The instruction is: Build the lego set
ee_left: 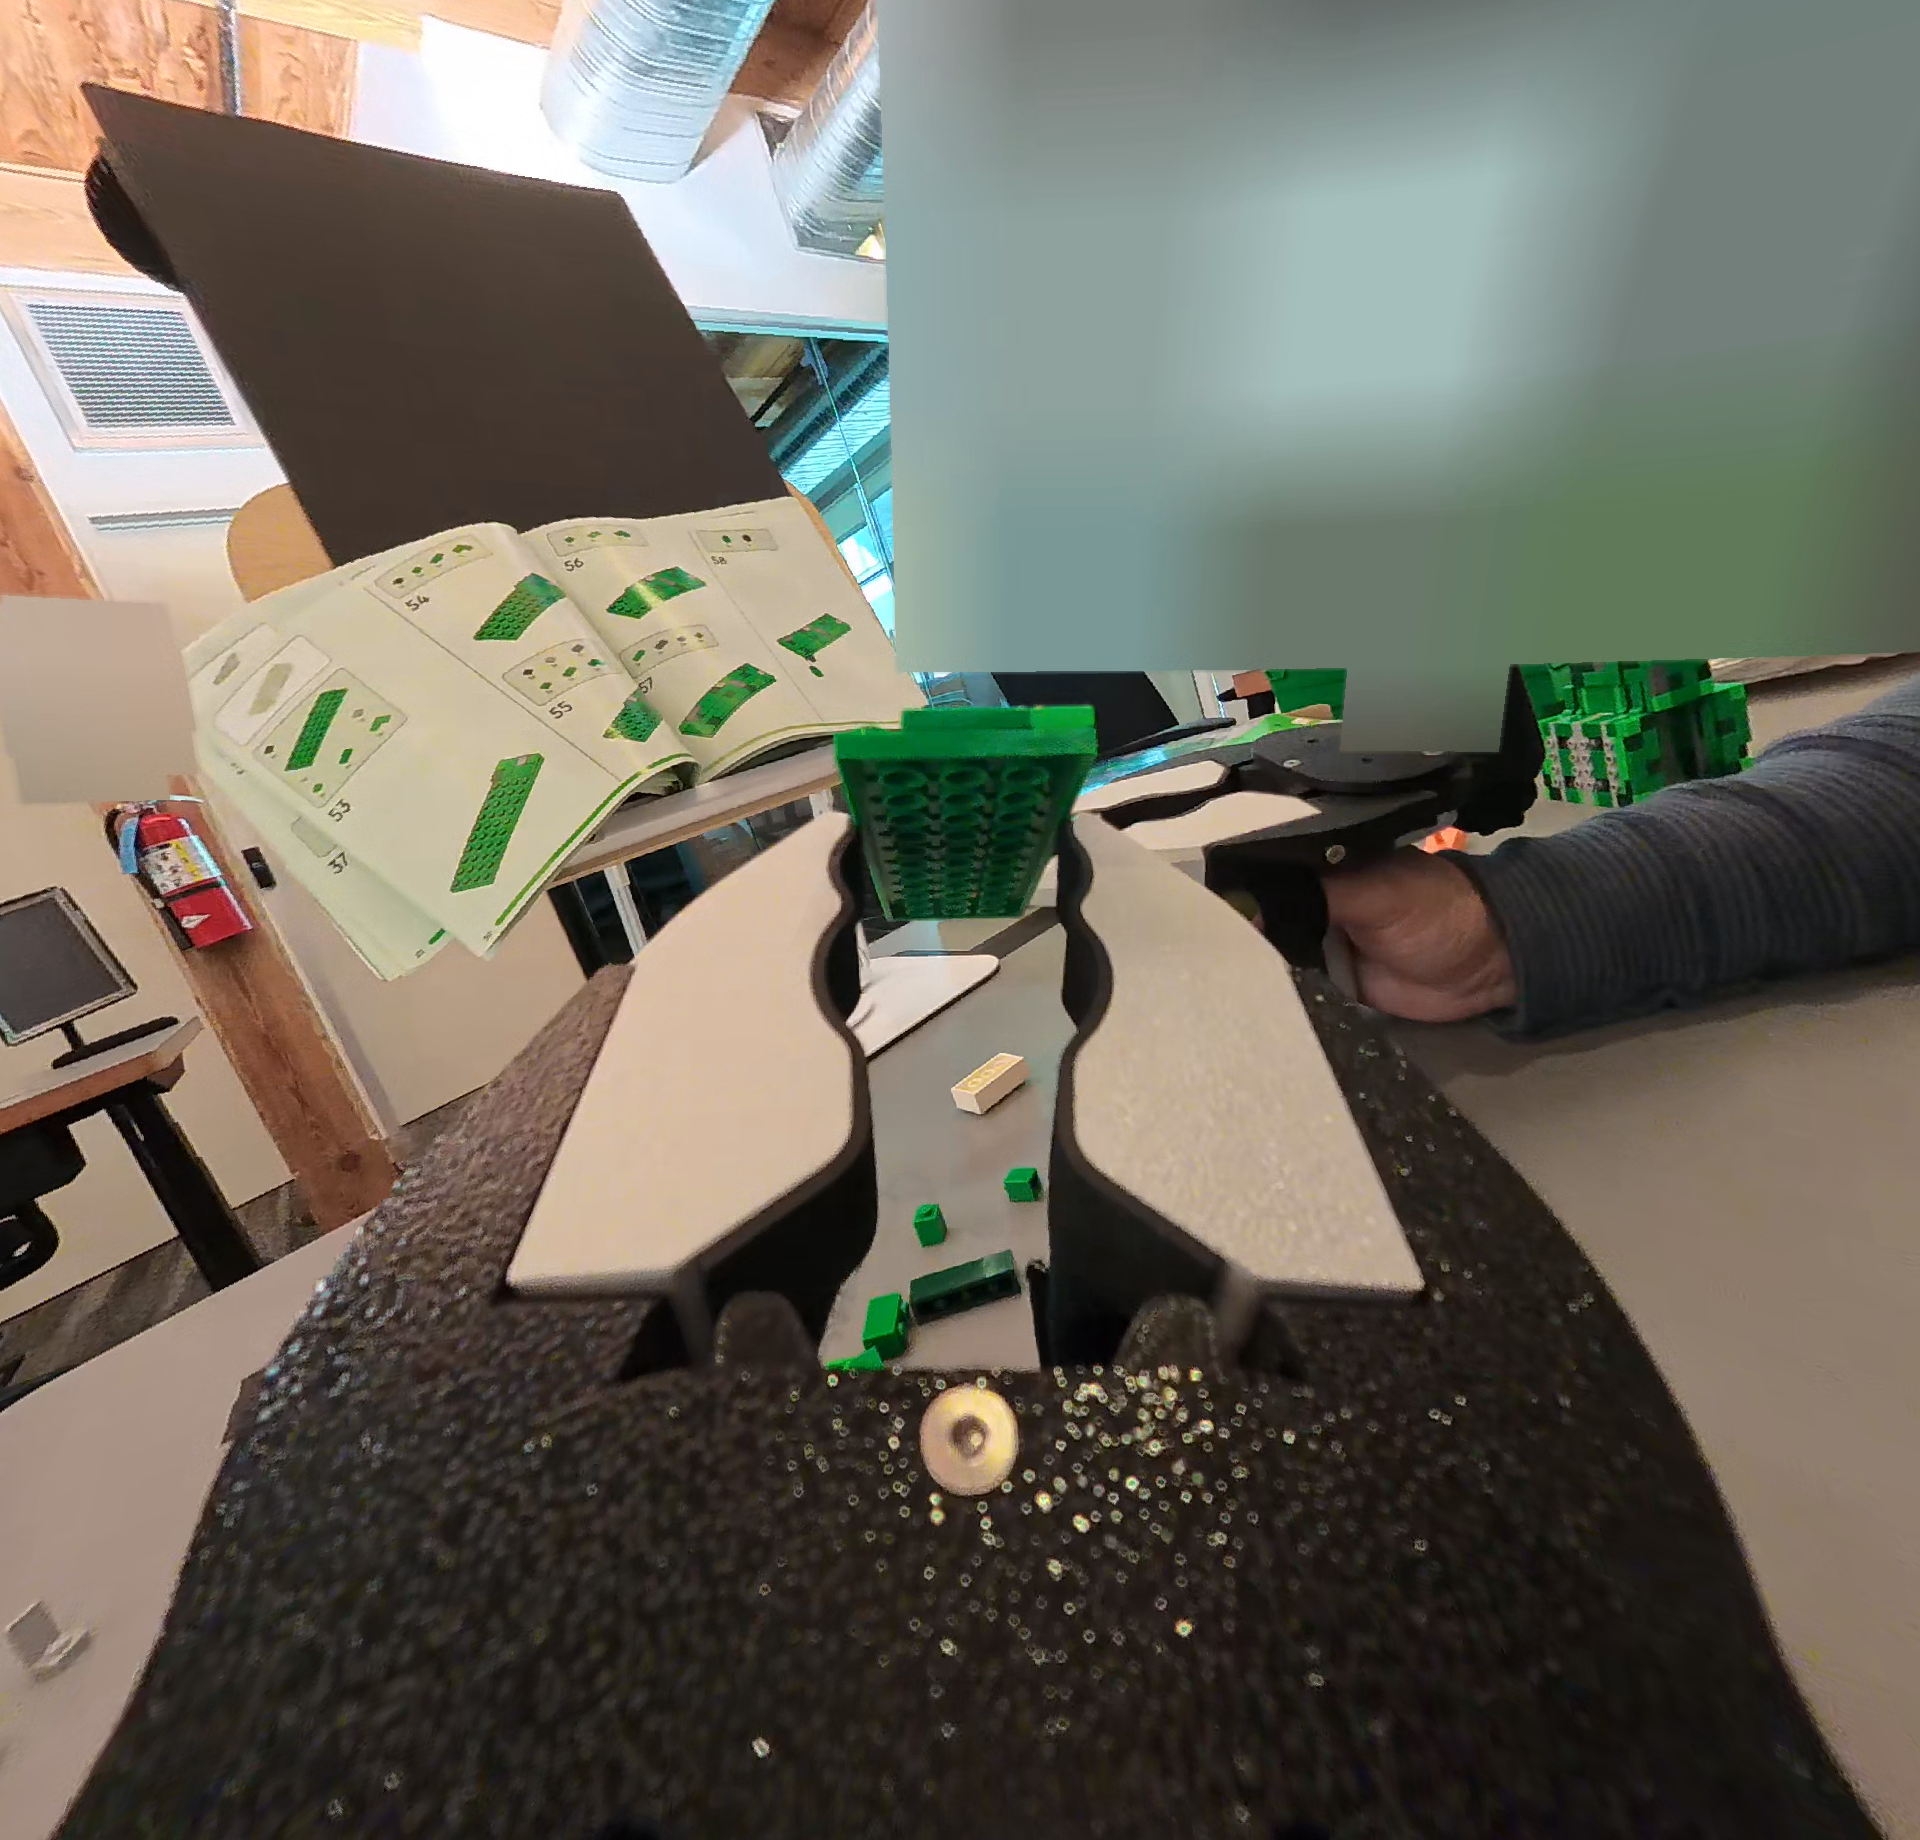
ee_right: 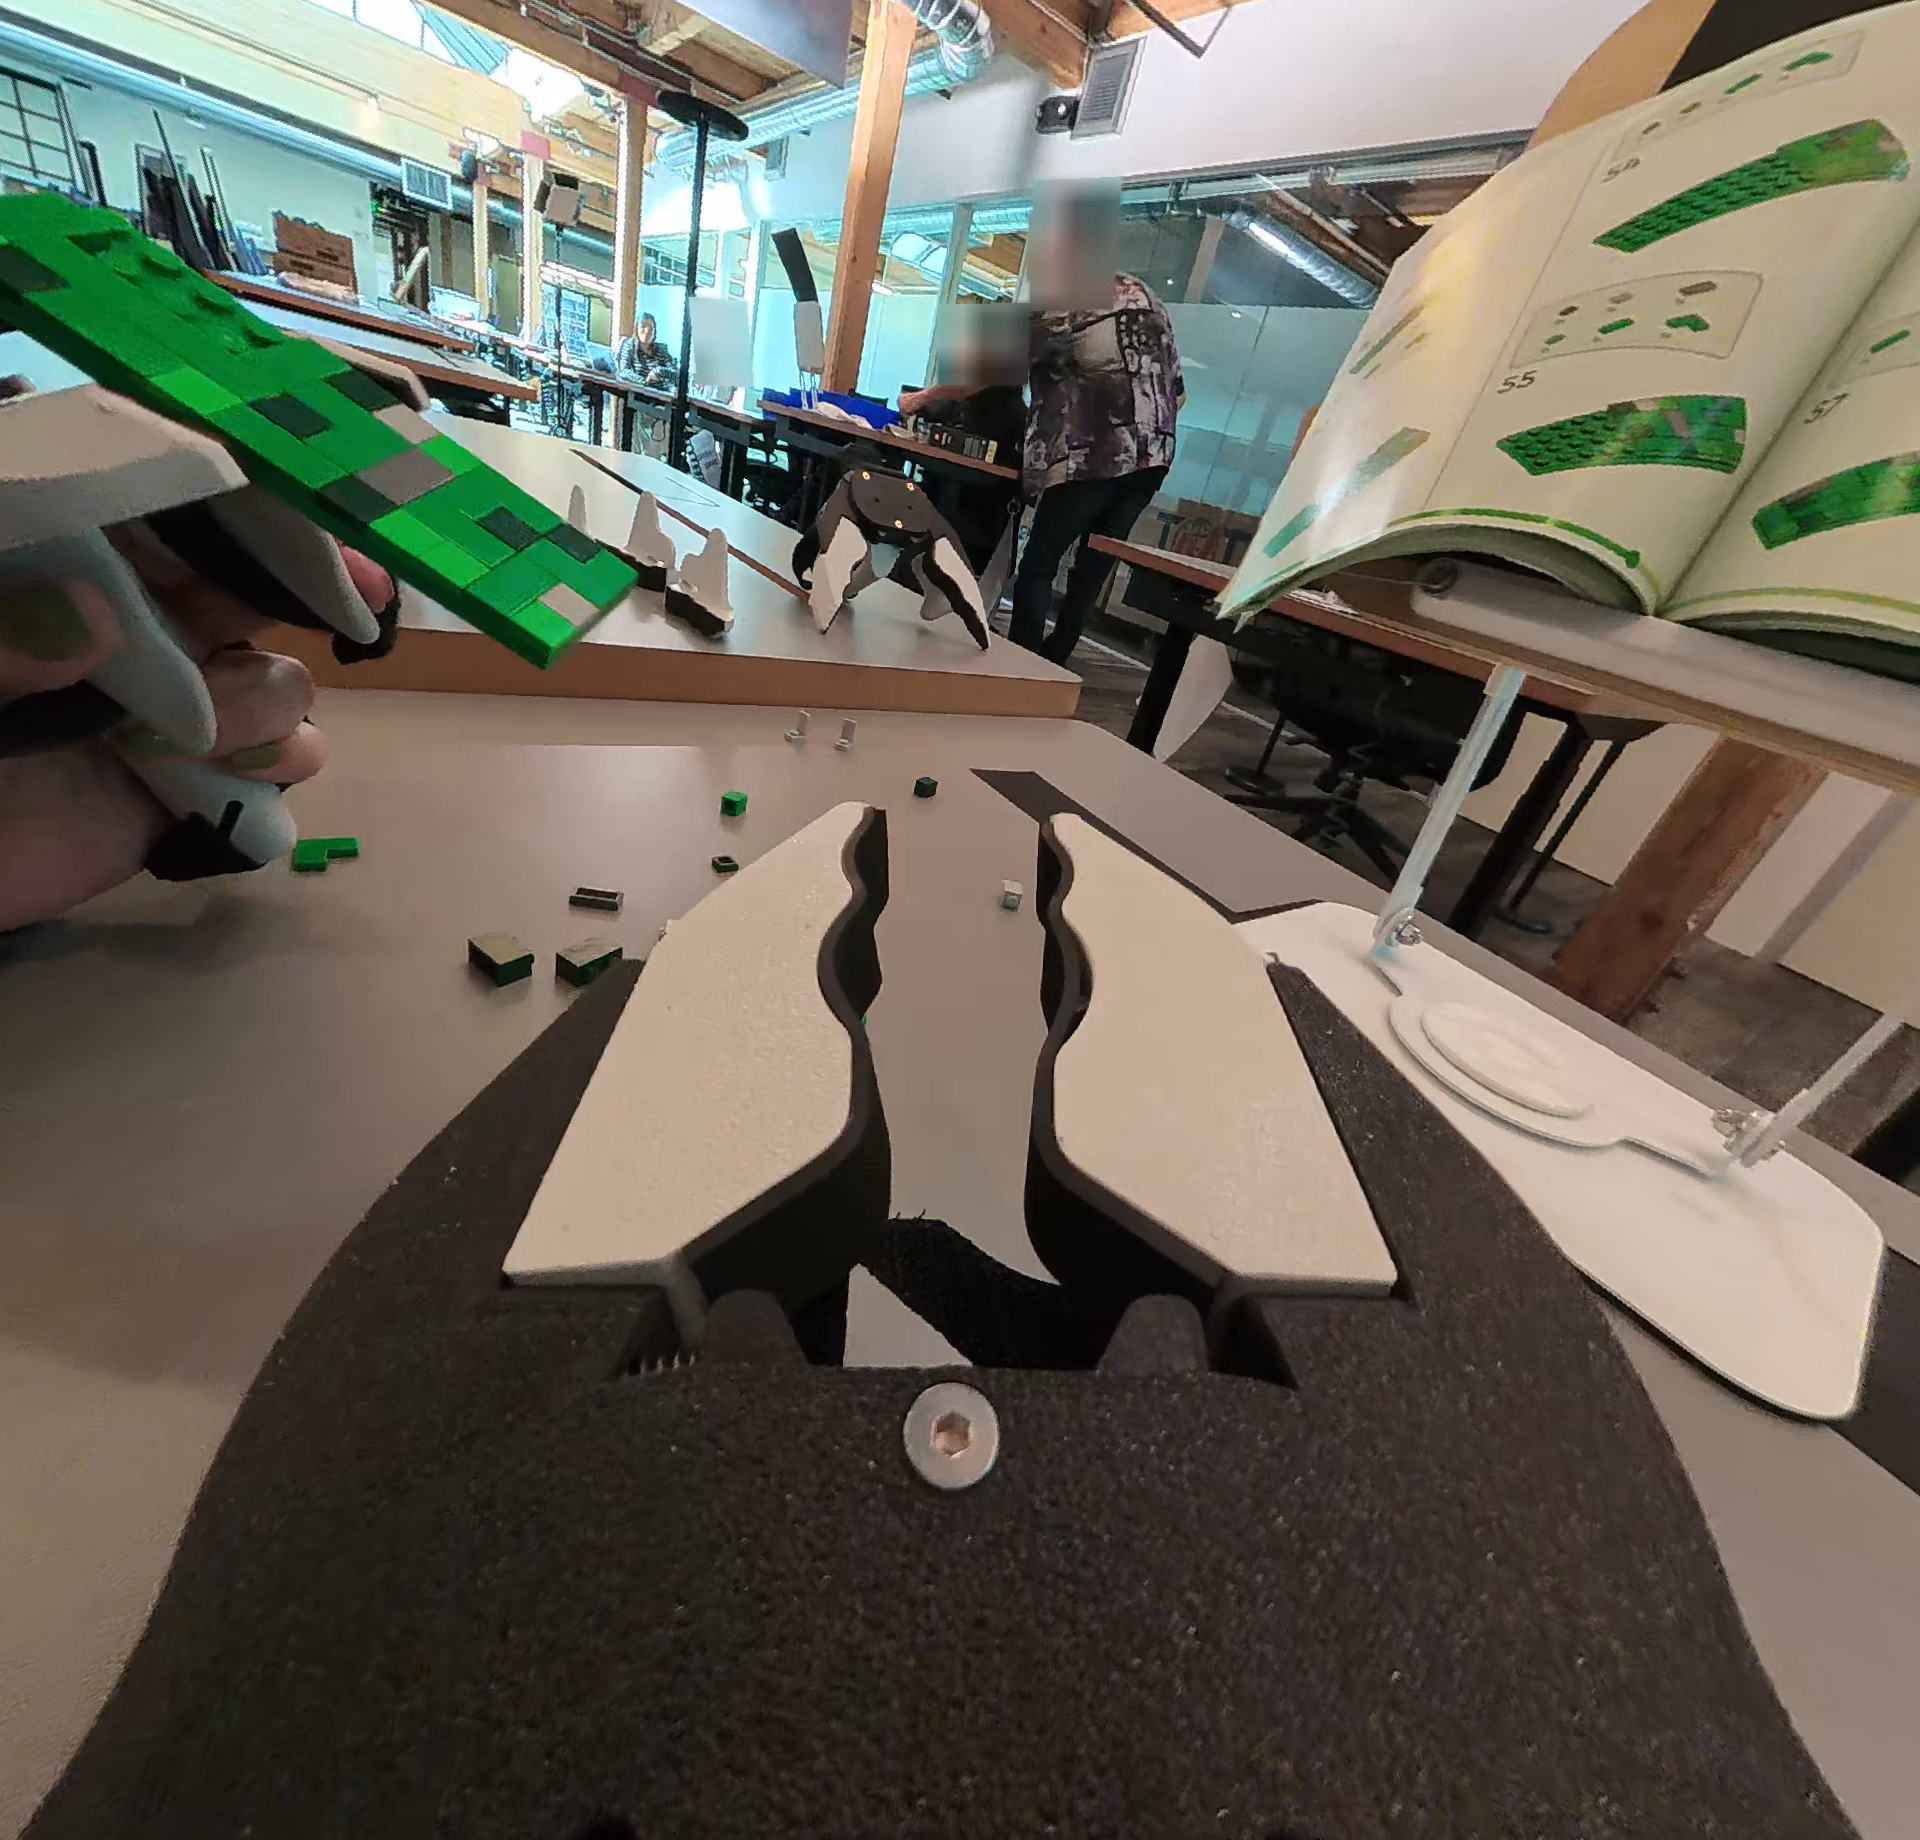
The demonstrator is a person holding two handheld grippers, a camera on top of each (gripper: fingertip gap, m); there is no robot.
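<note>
My left gripper is shut on a long green lego plate and holds it in the air above the grey table, its underside toward the camera. In the right wrist view the same plate shows its tiled top, green with dark and grey squares, slanting down to the right. My right gripper is open and empty, low over the table. It also shows in the left wrist view, held by a hand. Loose green pieces and a white brick lie under the left gripper.
An open instruction booklet rests on a stand with a white base at the right. Small green and dark pieces are scattered on the table. A built green block model stands at the back. Spare grippers sit on another table. Some 12 centimeters of space lies between my two pairs of fingers.
</note>
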